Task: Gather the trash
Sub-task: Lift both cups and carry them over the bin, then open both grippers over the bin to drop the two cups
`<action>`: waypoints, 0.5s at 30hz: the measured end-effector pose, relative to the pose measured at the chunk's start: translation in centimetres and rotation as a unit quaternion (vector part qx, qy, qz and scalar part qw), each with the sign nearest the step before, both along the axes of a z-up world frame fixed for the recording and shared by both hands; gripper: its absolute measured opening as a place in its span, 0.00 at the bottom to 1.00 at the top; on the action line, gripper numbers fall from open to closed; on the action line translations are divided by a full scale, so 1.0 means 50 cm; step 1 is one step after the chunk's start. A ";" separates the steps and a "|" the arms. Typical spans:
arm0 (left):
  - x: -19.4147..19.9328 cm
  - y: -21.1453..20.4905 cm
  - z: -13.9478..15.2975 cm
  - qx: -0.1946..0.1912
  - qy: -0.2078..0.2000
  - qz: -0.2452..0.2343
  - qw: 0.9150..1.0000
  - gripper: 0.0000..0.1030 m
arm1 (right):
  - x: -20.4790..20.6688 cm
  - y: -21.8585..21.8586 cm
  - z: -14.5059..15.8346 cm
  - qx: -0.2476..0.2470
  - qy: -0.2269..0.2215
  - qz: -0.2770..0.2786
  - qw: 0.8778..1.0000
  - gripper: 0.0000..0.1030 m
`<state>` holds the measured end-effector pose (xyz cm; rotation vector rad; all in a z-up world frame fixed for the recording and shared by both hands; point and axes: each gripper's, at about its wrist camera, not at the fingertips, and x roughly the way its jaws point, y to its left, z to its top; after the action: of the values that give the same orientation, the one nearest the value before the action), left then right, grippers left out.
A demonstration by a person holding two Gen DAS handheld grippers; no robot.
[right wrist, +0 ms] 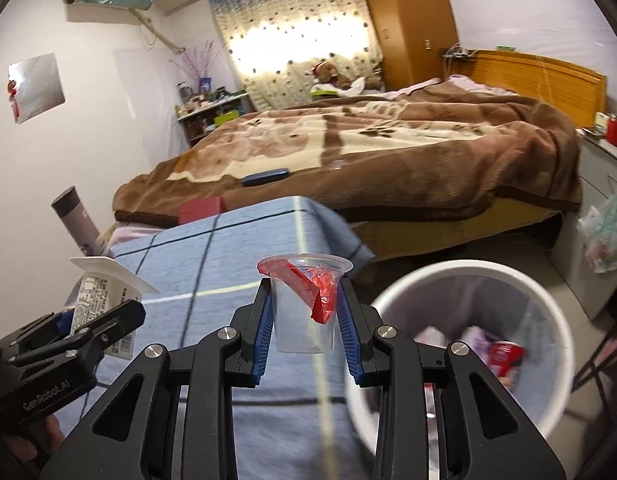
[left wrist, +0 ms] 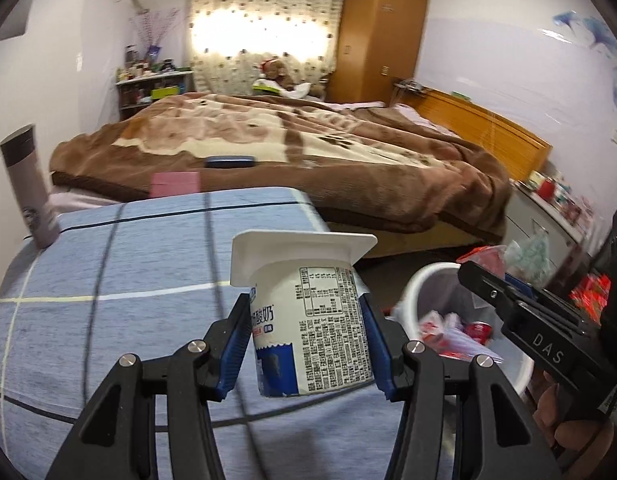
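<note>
Blue checked cloth (left wrist: 108, 272) covers the near table, and beyond it a brown blanket (left wrist: 308, 148) spreads over the bed, with a wooden wardrobe (left wrist: 380, 32) and a lit curtain (left wrist: 264, 28) at the far wall. A grey flask (left wrist: 28, 188) stands at the table's far left. My left gripper (left wrist: 304, 344) grips a white yogurt cup (left wrist: 308, 316) upright between its blue pads, above the cloth. My right gripper (right wrist: 304, 316) clamps a clear plastic cup (right wrist: 304, 308) with a red wrapper (right wrist: 312, 288) stuffed inside. Both tilt downward. To their right, on the floor, a white bin (right wrist: 460, 280) holds litter.
</note>
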<state>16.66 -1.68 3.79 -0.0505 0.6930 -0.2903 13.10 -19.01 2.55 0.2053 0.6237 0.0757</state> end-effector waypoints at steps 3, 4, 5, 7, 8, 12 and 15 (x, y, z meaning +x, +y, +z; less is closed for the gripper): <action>-0.009 -0.049 -0.003 0.004 0.001 -0.023 1.000 0.54 | -0.014 -0.027 0.000 -0.001 -0.002 -0.016 1.000 0.31; -0.010 -0.063 -0.004 0.004 0.002 -0.028 1.000 0.54 | -0.017 -0.040 -0.001 -0.001 -0.002 -0.022 1.000 0.31; -0.010 -0.078 -0.006 0.002 0.004 -0.035 0.999 0.54 | -0.023 -0.048 0.000 -0.002 -0.002 -0.026 1.000 0.31; -0.013 -0.105 -0.010 0.002 0.006 -0.047 0.999 0.54 | -0.033 -0.069 -0.001 -0.003 -0.002 -0.035 0.999 0.31; -0.012 -0.119 -0.013 0.001 0.008 -0.052 0.999 0.54 | -0.036 -0.080 -0.002 -0.004 -0.001 -0.040 0.999 0.31; -0.015 -0.172 -0.027 0.002 0.021 -0.076 0.997 0.54 | -0.041 -0.120 -0.014 -0.005 0.007 -0.063 0.998 0.31; -0.012 -0.212 -0.040 0.007 0.029 -0.093 0.995 0.54 | -0.047 -0.149 -0.026 -0.004 0.016 -0.076 0.997 0.31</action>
<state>16.07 -12.28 1.80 0.0183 0.7592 -0.4637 10.74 -26.45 1.28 0.2462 0.6389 -0.0772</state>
